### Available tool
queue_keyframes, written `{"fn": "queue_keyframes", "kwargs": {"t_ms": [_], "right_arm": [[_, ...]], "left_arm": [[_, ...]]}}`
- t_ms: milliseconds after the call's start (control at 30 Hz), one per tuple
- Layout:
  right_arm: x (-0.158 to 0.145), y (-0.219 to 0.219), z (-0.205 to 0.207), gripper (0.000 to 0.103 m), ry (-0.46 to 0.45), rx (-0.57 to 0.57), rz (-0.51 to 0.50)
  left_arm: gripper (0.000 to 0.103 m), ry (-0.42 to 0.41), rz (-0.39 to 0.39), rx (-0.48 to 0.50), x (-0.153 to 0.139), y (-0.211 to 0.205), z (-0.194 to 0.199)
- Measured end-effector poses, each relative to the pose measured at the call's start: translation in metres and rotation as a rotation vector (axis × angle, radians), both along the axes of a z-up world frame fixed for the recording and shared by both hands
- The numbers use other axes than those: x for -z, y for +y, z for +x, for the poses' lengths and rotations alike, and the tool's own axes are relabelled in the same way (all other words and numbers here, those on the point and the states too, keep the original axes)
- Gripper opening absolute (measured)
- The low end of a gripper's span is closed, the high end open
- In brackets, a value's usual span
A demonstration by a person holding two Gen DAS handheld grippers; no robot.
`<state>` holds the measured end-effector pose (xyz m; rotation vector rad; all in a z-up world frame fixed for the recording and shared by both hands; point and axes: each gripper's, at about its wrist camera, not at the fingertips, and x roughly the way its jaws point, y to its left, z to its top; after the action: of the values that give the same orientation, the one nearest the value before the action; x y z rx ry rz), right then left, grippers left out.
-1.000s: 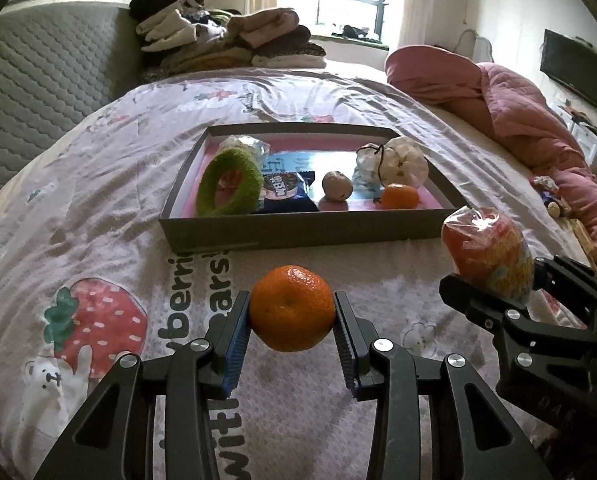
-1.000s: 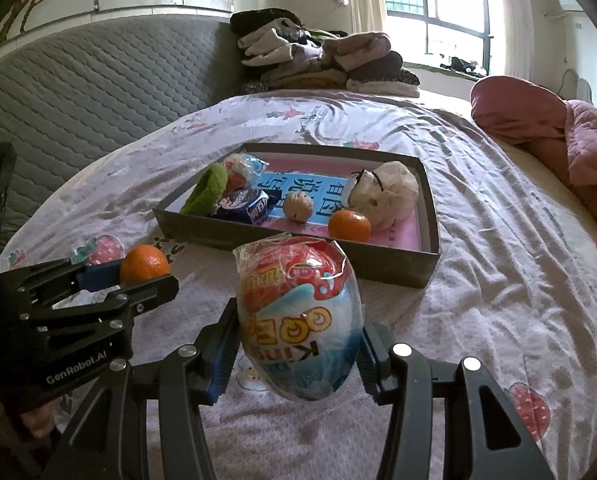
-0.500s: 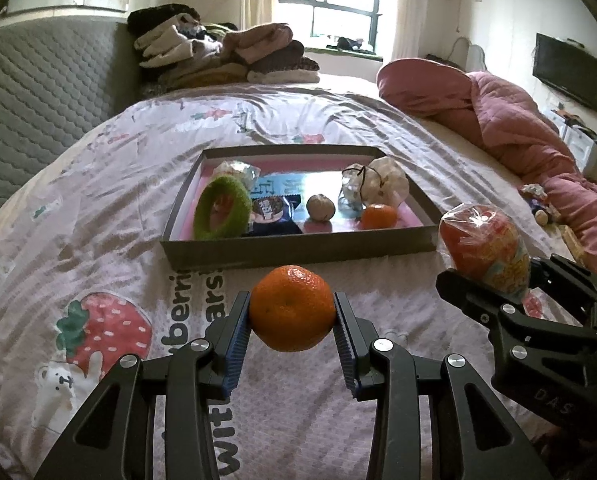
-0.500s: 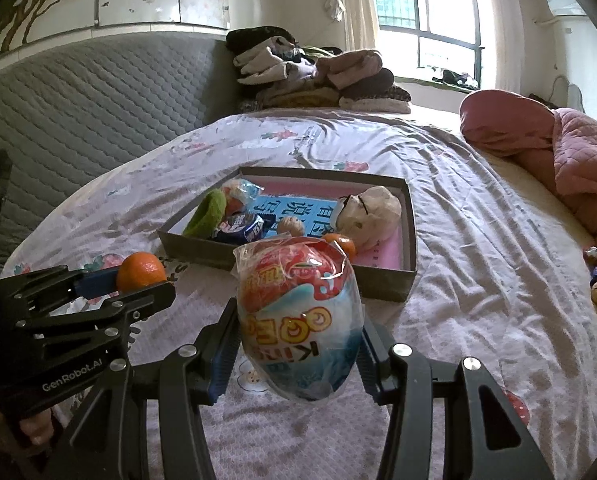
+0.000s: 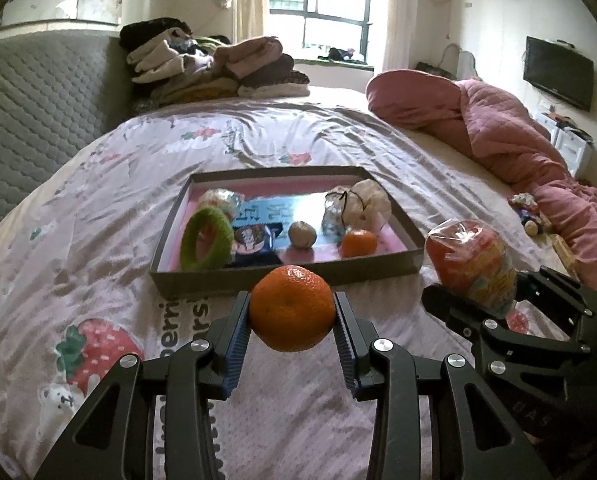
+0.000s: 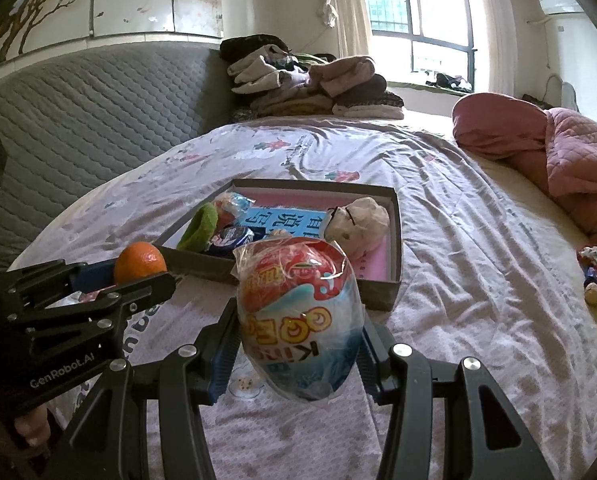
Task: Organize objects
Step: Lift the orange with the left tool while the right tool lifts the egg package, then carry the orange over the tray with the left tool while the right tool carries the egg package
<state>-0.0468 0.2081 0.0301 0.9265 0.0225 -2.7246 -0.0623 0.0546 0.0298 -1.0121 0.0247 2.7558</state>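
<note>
Gripping a round, dimpled orange mandarin, the left gripper has its jaws partly closed on it above the bed; the right gripper clamps a plastic-wrapped, red-and-blue egg-shaped packet, short of the grey tray

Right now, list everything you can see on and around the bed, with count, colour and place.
Box tray: one, grey with pink floor, mid-bed.
Tangerines: two, orange; one held, one in tray.
Wrapped egg toy: one, red and blue, held.
Ring: one, green, tray left.
Snack packet: one, dark blue, beside ring.
White pouch: one, tray back right.
Folded clothes: one pile, mixed, by headboard.
Quilt: one, pink, bed's right side.
Television: one, black, wall.
Left gripper: black, shut on tangerine.
Right gripper: black, shut on egg toy.
</note>
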Motion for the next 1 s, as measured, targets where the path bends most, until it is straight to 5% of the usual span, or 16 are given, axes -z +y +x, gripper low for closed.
{"fn": "queue_keyframes", "kwargs": {"t_ms": [1000], "right_arm": [[-0.045, 0.022, -0.048, 0.052, 0.108, 0.083, 0.044]], "left_arm": [[0.04, 0.106, 0.002, 0.016, -0.041, 0.015, -0.059]]}}
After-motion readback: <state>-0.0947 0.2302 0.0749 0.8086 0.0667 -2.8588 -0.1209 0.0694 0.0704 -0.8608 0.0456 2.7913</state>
